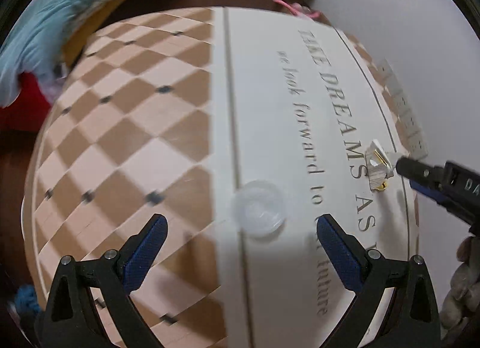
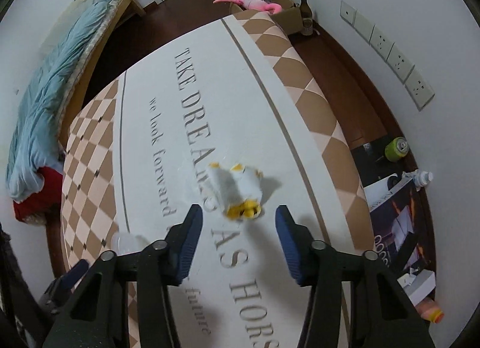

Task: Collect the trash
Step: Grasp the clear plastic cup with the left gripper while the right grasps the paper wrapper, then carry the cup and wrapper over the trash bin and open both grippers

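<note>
A clear plastic cup (image 1: 259, 208) lies on the white strip of the printed tablecloth (image 1: 270, 93), just ahead of my open, empty left gripper (image 1: 241, 228). A crumpled white and yellow wrapper (image 2: 237, 192) lies on the cloth just ahead of my open, empty right gripper (image 2: 238, 222). The wrapper also shows in the left wrist view (image 1: 378, 165), with the right gripper's fingers (image 1: 420, 174) beside it. The cup shows at the lower left of the right wrist view (image 2: 124, 241).
A bed with a blue quilt (image 2: 54, 87) stands left of the table. A cardboard box with a pink toy (image 2: 255, 3) and a brown bottle (image 2: 306, 15) are beyond it. A green can (image 2: 396, 148), a white bottle (image 2: 421, 178) and boxes lie on the floor at right.
</note>
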Available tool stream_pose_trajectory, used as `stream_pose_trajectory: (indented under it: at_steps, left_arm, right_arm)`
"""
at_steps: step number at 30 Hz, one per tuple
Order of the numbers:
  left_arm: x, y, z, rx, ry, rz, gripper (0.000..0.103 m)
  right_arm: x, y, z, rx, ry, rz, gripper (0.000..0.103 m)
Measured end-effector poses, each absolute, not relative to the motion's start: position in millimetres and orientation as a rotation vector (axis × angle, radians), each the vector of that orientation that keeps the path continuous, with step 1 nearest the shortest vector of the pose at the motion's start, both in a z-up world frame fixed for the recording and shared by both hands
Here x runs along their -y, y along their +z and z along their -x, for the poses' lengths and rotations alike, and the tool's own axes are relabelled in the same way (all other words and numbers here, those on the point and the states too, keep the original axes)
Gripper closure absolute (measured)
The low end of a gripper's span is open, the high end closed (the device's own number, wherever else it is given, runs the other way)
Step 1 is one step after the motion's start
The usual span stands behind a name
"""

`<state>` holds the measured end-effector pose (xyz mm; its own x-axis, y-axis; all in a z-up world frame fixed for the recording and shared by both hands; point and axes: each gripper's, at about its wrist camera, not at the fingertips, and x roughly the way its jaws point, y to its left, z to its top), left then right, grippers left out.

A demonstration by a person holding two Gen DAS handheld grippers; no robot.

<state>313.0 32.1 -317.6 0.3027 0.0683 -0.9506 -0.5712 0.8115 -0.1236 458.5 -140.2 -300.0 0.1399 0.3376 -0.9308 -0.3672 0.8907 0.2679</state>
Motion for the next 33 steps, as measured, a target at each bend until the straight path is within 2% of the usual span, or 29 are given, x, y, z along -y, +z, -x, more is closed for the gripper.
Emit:
stream_pose_trajectory:
  at_steps: [4, 9, 12, 15, 24, 33]
  left_arm:
    - [-33, -334, -326, -1.235, 0.456, 0.487, 0.044]
    - [-37, -337, -324, -1.215, 0.486, 0.479, 0.068]
    - [-37, -336, -323, -1.208, 0.486, 0.462, 0.067]
    - [-35, -333, -321, -1.2, 0.493, 0.445, 0.067]
    - [-42, -301, -307, -1.132, 0.522, 0.418, 0.067]
    - [-76, -240, -262, -1.004, 0.6, 0.433, 0.067]
  right_arm:
    - [136, -310, -475, -1.341, 0.516, 0.006, 0.057]
    - [131, -320, -482, -1.355, 0.531, -0.011, 0.069]
    - [128, -324, -481, -1.358, 0.546, -0.015, 0.09]
    - [126, -323, -476, -1.345, 0.56, -0.008, 0.098]
    - [127, -296, -462, -1.29, 0.595, 0.003, 0.1]
    - [105, -247, -422, -1.226, 0.707, 0.048, 0.1]
